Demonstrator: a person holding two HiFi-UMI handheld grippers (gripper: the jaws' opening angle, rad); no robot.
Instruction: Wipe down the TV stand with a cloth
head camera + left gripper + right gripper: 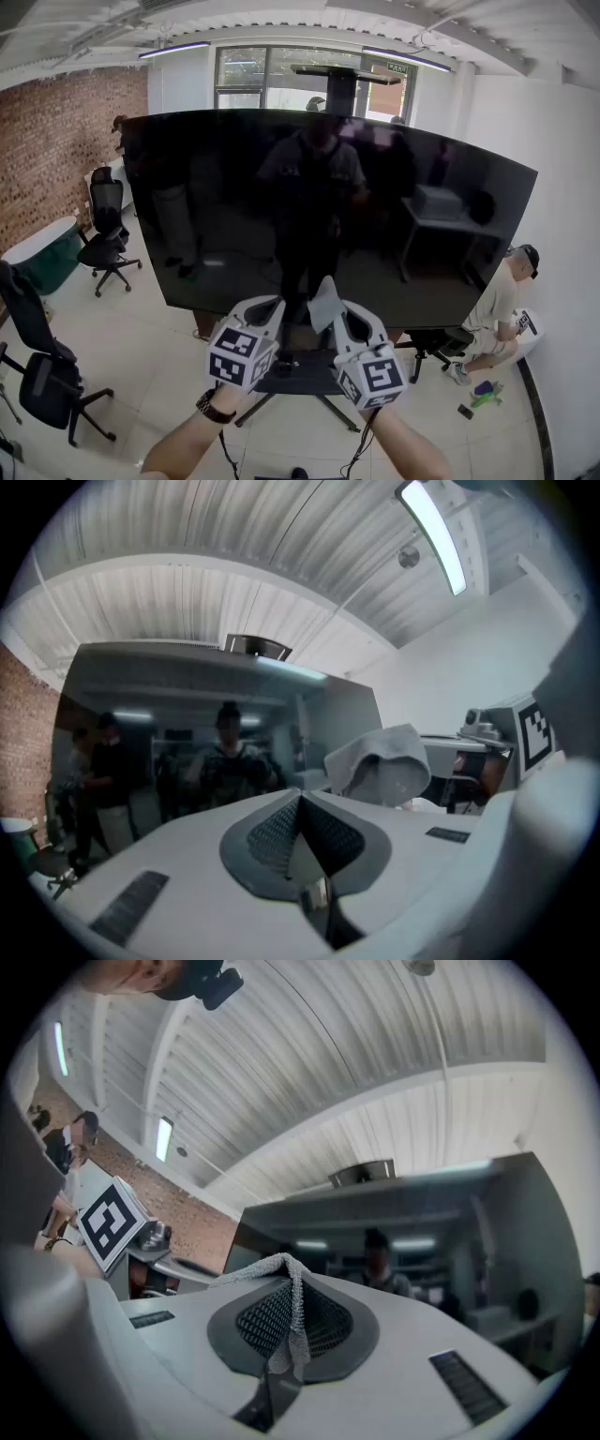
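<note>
While both face the TV (225, 206) — left tongs (300, 834) pressed together, empty | right tongs (289, 1324) pinching grey cloth (292, 1299)

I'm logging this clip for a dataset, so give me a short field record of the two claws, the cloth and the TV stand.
cloth: grey, pinched at a fold, end sticking up
left claw: shut, empty
right claw: shut on the cloth
TV: large, dark, reflecting the room
TV stand: dark base under the screen, cloth not touching it
wiping: not under way
</note>
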